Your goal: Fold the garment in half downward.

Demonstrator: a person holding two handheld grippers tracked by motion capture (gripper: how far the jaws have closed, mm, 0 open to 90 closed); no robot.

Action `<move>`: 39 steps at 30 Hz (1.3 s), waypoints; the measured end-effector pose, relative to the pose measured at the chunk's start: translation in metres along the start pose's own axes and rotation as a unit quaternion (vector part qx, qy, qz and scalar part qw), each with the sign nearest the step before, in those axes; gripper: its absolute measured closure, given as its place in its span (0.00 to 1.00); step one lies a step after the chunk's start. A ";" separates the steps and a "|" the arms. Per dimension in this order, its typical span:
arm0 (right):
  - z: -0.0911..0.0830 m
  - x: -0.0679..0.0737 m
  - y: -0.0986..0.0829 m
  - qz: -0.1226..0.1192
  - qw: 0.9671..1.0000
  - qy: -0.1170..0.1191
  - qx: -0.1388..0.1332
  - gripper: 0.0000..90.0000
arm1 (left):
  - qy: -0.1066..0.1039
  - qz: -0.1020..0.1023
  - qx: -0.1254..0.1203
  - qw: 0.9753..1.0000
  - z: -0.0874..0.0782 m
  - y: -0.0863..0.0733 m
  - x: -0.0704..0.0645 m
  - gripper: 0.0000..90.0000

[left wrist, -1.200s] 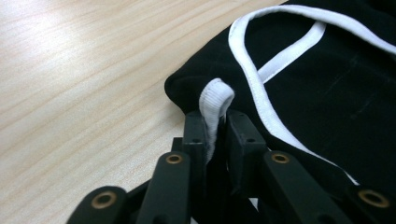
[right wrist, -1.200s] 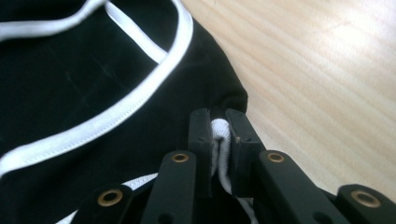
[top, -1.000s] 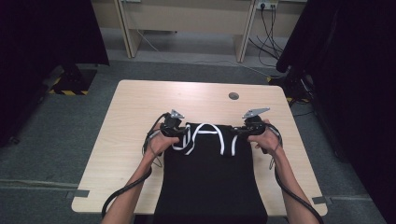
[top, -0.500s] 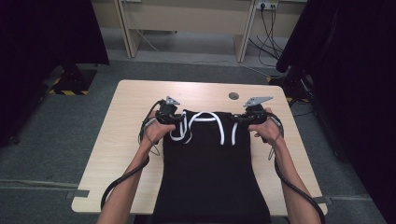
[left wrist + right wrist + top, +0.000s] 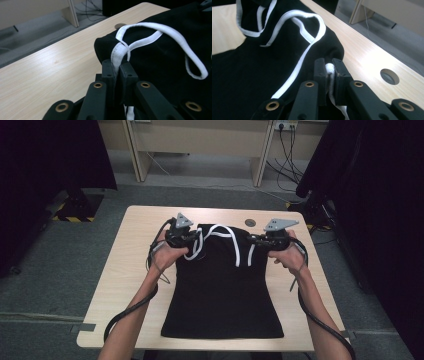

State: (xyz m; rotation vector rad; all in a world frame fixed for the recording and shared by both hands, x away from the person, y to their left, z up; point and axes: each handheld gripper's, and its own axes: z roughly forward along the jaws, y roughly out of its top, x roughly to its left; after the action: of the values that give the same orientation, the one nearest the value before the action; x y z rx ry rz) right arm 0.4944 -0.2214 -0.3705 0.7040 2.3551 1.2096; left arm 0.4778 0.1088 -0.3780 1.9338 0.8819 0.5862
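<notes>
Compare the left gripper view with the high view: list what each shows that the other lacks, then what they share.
Left gripper view alone: the jaws shut on the white strap, seen close.

High view alone: both hands, the right gripper, the garment's bottom hem and the floor cables.

Shared: the black garment with white straps, the wooden table and its round hole, the left gripper.

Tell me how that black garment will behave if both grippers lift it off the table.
The black garment will probably sag between the left gripper and the right gripper, since it lies limp and bunched. It likely weighs little. Its white trim is pinched at both corners, so slipping seems unlikely.
</notes>
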 end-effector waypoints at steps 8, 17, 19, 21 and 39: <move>-0.027 0.046 -0.039 -0.036 0.999 -0.005 -0.018 0.93 | -0.016 0.039 -0.025 0.999 -0.041 -0.042 -0.040 0.91; -0.056 0.101 -0.084 -0.055 0.998 0.003 -0.016 0.92 | -0.044 0.062 -0.024 0.997 -0.089 -0.103 -0.090 0.91; -0.064 0.112 -0.093 -0.057 0.998 0.008 -0.013 0.92 | -0.050 0.061 -0.021 0.997 -0.098 -0.116 -0.098 0.91; -0.071 0.123 -0.102 -0.058 0.998 0.014 -0.008 0.92 | -0.061 0.056 -0.014 0.996 -0.106 -0.130 -0.104 0.90; -0.108 0.170 -0.147 -0.020 0.997 0.063 0.031 0.80 | -0.092 0.060 0.022 0.994 -0.129 -0.153 -0.124 0.63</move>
State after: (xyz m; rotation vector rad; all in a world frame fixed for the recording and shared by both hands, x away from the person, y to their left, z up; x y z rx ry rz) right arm 0.2627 -0.2606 -0.4533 0.6135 2.5076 1.2012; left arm 0.2570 0.1337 -0.4567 2.0549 0.6705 0.4527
